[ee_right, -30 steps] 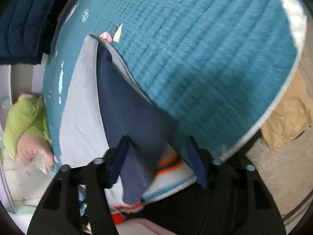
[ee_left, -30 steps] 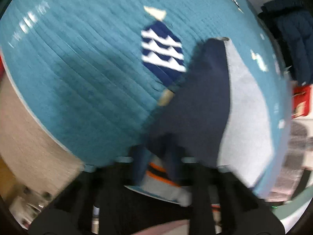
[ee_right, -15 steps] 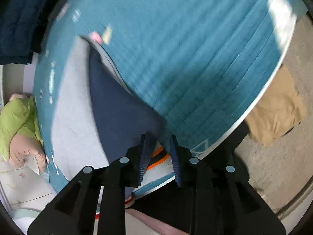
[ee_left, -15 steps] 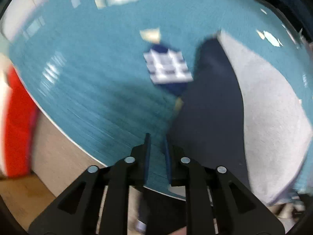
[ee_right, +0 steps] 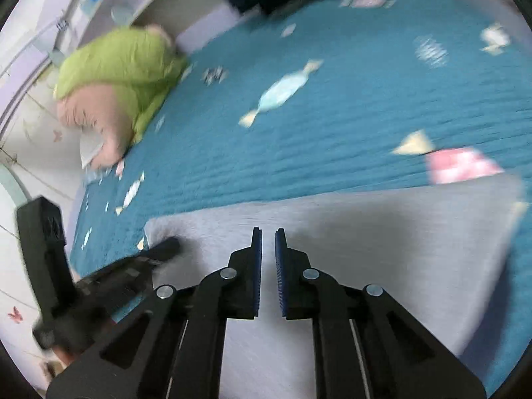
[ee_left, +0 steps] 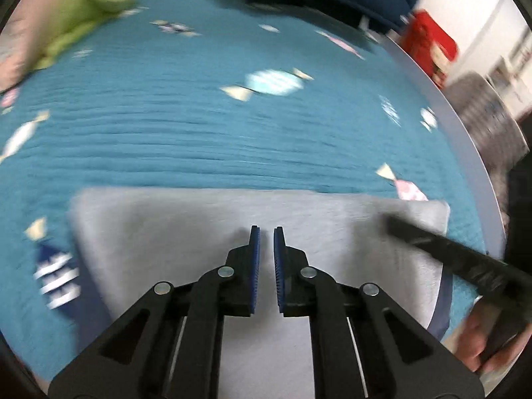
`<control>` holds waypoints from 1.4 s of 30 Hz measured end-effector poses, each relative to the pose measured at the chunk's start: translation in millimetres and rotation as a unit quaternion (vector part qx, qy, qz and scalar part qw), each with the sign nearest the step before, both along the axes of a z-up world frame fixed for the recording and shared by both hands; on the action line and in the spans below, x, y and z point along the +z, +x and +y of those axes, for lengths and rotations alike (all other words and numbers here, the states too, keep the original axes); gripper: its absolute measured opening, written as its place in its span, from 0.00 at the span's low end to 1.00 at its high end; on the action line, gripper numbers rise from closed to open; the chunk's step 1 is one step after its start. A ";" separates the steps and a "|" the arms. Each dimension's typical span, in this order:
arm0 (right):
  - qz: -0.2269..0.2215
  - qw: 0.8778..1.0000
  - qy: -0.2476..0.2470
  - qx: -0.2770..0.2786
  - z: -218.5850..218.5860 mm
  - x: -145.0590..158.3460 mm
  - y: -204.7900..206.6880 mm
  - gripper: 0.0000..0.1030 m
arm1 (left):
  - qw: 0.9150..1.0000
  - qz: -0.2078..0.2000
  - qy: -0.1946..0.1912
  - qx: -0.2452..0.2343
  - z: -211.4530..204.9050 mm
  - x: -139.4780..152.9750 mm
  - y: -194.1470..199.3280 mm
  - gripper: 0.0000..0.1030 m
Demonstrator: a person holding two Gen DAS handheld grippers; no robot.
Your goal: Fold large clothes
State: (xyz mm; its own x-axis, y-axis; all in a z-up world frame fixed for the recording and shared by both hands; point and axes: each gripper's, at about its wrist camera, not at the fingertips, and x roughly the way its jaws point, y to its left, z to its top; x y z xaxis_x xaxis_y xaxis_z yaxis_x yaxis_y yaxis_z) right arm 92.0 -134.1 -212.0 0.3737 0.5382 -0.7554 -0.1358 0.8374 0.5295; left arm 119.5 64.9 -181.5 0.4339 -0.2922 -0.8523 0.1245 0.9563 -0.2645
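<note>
Grey garment [ee_left: 186,229] lay on teal bedspread [ee_left: 199,133]; green plush [ee_right: 119,63] beyond it. Left gripper [ee_left: 266,232] and right gripper [ee_right: 268,232] sat nearly closed, empty.

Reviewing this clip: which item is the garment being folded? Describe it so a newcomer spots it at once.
Start from the teal quilted bedspread with its candy prints. At its near edge, under both grippers, lies the grey garment, a flat rectangle. Nothing else on the bed is plain pale grey; the green plush toy sits far off near the wall.

Teal candy-print bedspread [ee_left: 232,139] carries grey garment [ee_left: 199,219], green plush [ee_right: 123,63].
</note>
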 end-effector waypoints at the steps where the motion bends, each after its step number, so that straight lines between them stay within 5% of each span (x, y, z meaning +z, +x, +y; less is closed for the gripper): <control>1: 0.008 1.000 0.000 0.012 11.1 -9.5 7.2 0.08 | 1.000 0.003 -0.004 -0.013 -7.1 -8.7 9.1 0.09; 4: 0.051 0.998 -0.047 0.008 12.0 -47.3 24.9 0.00 | 0.999 0.013 0.030 -0.006 -16.0 -43.0 26.5 0.03; 6: 0.063 0.998 -0.001 0.003 1.3 -54.6 26.1 0.00 | 1.000 0.015 0.008 -0.002 -7.4 -47.8 26.6 0.03; 9: 0.048 0.999 -0.019 0.003 -10.9 -42.4 19.8 0.00 | 1.000 0.010 0.021 -0.004 -1.1 -45.5 24.0 0.03; 11: 0.021 0.997 -0.079 -0.014 -30.9 -31.9 11.9 0.00 | 1.000 0.007 0.021 -0.004 5.1 -44.7 19.5 0.03; 13: 0.037 0.998 -0.038 -0.031 -66.7 -35.4 5.6 0.00 | 1.000 0.005 0.014 -0.002 13.4 -40.8 16.5 0.03; 16: 0.027 0.988 -0.117 -0.099 -104.2 -23.7 -0.1 0.00 | 1.000 -0.002 0.017 0.005 27.4 -31.6 11.3 0.03; 17: 0.026 0.979 -0.160 -0.127 -122.7 -21.8 -4.4 0.00 | 0.998 -0.012 0.055 0.027 33.0 -26.2 8.1 0.03; 19: 0.034 0.976 -0.131 -0.168 -160.3 -12.4 -18.5 0.00 | 0.980 -0.033 0.180 0.075 46.0 -24.0 6.6 0.03; 20: 0.032 0.976 -0.123 -0.177 -169.3 -6.9 -25.3 0.00 | 0.975 -0.027 0.204 0.084 58.6 -25.1 6.3 0.03; 24: 0.000 0.988 -0.090 -0.125 -134.4 21.8 -53.8 0.06 | 0.993 0.005 0.097 0.074 100.3 -7.1 -27.5 0.03; 27: 0.012 0.999 -0.026 -0.032 -63.7 11.9 -60.3 0.06 | 0.999 -0.008 0.040 0.021 74.5 2.6 -57.1 0.04; 30: 0.056 0.997 0.019 0.049 12.1 -21.6 -64.1 0.06 | 1.000 0.022 -0.016 0.004 47.3 -12.6 -69.0 0.04; 34: 0.092 0.994 -0.015 0.056 20.6 -57.2 -72.9 0.00 | 0.997 0.073 0.022 0.015 42.5 -53.1 -80.6 0.02; 37: 0.108 0.994 0.000 -0.007 -39.3 -56.0 -90.4 0.00 | 0.994 0.081 -0.011 0.067 84.7 -42.9 -97.8 0.02; 40: 0.108 0.991 -0.045 -0.071 -90.0 -44.2 -116.2 0.00 | 0.989 0.074 0.062 0.115 117.9 -26.2 -119.0 0.02; 42: 0.104 0.985 -0.098 -0.100 -101.7 -29.7 -126.6 0.00 | 0.988 0.074 0.063 0.116 127.4 -16.5 -129.4 0.03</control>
